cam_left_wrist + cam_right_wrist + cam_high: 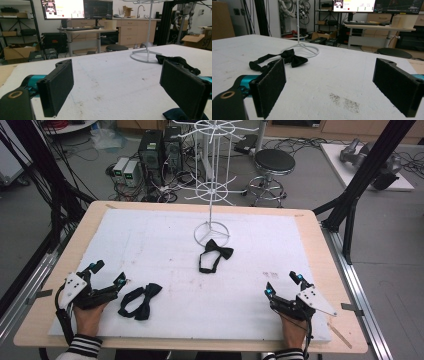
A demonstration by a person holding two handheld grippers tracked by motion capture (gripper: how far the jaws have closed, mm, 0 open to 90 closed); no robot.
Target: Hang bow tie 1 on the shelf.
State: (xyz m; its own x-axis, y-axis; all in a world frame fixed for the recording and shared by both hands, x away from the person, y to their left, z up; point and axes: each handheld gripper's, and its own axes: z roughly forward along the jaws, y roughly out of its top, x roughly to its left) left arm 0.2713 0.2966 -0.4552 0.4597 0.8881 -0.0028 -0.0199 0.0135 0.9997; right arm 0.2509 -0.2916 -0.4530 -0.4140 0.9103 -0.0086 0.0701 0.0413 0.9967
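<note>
Mat (165, 250) wide and bare between bow ties; white rack (212, 195) blocks rear centre, far bow tie (214, 255) at its base.

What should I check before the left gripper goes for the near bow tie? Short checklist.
1. Left gripper jaws open, nothing between them: ok.
2. Near bow tie lies flat on the white mat, just right of the left gripper, untouched: ok.
3. Right gripper open, resting far to the right, out of the path: ok.
4. Second bow tie lies apart, by the white rack's base ring: ok.
5. Strap clasp fastened or loose: cannot tell.
</note>
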